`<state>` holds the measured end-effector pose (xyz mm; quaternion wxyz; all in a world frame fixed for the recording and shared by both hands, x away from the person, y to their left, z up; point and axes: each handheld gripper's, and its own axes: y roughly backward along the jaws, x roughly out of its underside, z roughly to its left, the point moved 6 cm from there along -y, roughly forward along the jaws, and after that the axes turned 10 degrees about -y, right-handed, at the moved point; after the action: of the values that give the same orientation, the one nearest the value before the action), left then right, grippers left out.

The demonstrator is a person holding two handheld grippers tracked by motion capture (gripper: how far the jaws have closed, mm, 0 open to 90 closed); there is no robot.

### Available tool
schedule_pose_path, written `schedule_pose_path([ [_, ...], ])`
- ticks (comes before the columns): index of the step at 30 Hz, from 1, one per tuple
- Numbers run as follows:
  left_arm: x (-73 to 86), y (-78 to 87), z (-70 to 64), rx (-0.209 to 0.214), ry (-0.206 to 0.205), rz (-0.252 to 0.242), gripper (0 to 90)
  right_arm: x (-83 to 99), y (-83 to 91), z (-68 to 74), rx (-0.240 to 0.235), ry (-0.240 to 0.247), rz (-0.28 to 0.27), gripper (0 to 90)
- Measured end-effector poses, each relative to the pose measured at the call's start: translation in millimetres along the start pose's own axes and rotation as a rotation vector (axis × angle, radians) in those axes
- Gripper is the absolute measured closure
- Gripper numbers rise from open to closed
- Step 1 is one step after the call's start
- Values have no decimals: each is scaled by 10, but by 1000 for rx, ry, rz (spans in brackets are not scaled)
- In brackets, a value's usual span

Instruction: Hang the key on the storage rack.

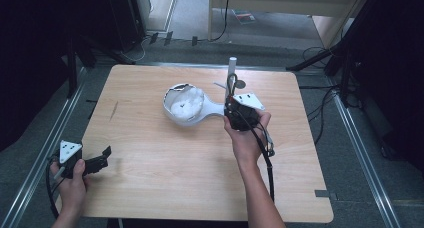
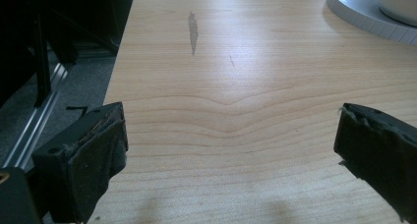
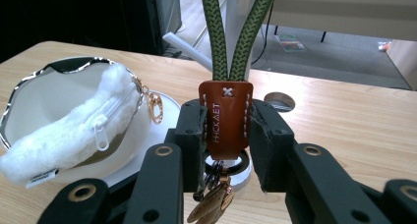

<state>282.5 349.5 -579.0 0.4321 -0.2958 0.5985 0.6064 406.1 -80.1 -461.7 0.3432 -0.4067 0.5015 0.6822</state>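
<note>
Gripped keychain point(image 3: 225, 118); fluffy pouch point(image 3: 74, 133) in bowl point(image 3: 29, 94) beside.

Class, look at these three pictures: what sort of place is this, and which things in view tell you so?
Probably a lab or recording studio, not a home. A lone wooden table stands on grey floor between metal rails, with loose cables around it, and a person holds the left gripper and right gripper, both cabled.

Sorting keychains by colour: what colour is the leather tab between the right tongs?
Reddish-brown leather tab with white stitching; clearest in the right gripper view.
</note>
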Motion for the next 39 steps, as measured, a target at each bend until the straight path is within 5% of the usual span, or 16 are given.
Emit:
schedule_pose_path([
  [20, 1, -2, 1, 4, 2, 2, 4, 103, -247, -27, -19, 18, 58, 660],
  [30, 1, -2, 0, 3, 3, 2, 4, 97, -181, -17, -112, 71, 35, 254],
  [37, 1, -2, 1, 3, 4, 2, 4, 160, -42, -91, -78, 44, 57, 4],
  [39, 1, -2, 1, 3, 2, 1, 3, 176, 1, -144, -83, 27, 57, 0],
])
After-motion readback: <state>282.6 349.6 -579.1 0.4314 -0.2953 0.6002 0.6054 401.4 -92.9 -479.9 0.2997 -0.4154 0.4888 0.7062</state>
